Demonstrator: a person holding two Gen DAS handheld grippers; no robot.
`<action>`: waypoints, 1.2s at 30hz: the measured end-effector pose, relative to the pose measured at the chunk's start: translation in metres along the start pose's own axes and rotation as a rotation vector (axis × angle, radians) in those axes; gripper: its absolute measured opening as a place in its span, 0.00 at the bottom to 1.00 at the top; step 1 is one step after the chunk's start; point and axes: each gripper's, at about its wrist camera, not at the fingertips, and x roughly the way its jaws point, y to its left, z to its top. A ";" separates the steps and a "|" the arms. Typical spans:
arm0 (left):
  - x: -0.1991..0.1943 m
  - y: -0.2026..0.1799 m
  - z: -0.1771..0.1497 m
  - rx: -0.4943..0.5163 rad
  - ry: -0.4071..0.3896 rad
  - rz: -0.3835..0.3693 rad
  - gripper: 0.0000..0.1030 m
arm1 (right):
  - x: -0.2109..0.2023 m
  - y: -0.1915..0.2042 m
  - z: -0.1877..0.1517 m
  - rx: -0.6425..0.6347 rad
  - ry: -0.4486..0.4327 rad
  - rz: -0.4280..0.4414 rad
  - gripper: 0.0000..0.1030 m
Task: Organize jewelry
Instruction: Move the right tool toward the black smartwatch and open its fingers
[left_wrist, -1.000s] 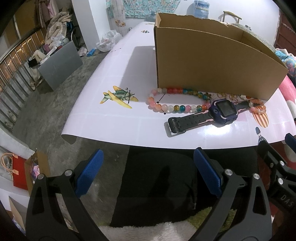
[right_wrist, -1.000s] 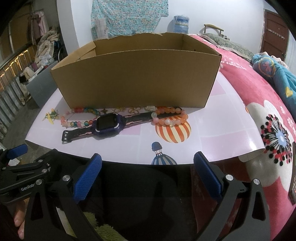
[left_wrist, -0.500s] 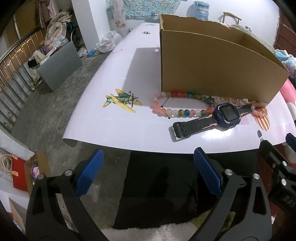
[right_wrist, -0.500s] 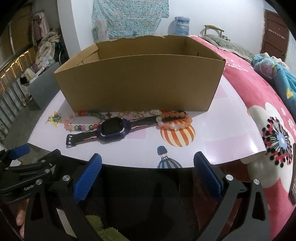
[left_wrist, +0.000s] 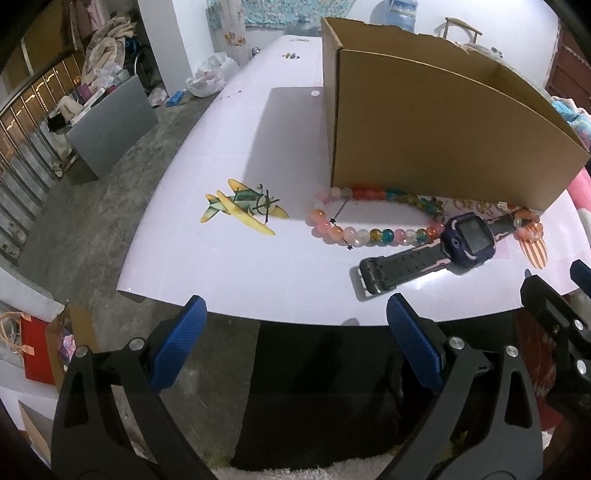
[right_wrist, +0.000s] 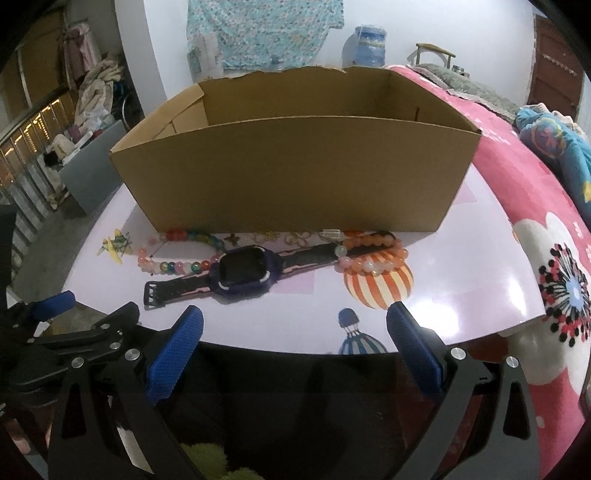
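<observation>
both tongs hang just off the near edge of the white table (left_wrist: 236, 266), holding nothing. the left gripper (left_wrist: 295, 343) has its blue pads spread wide, and the right gripper (right_wrist: 295, 343) is just as wide. the jewelry lies in a row on the table along the near wall of the open cardboard box (right_wrist: 295, 173). from the right wrist view, the purple watch (right_wrist: 245, 273) sits at about 11 o'clock from the right gripper, strap laid flat. the multicolour bead bracelet (right_wrist: 177, 251) is at its 10 o'clock, touching the watch. the orange bead bracelet (right_wrist: 373, 251) is at 1 o'clock, lying over the far strap and the striped balloon print (right_wrist: 378, 284). small gold pieces (right_wrist: 295, 238) rest against the foot of the box, too small to tell apart. a printed yellow plane (left_wrist: 240, 206) lies at 9 o'clock of the beads.
</observation>
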 end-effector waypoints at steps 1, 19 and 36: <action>0.000 0.002 0.000 -0.001 0.003 -0.002 0.92 | 0.001 0.001 0.001 0.000 0.004 0.005 0.94; 0.003 0.013 0.001 0.057 0.024 -0.127 0.92 | 0.009 -0.015 0.010 0.086 0.097 0.067 0.94; -0.013 0.020 0.012 0.061 0.027 -0.329 0.92 | 0.022 -0.015 0.025 0.087 0.040 0.089 0.94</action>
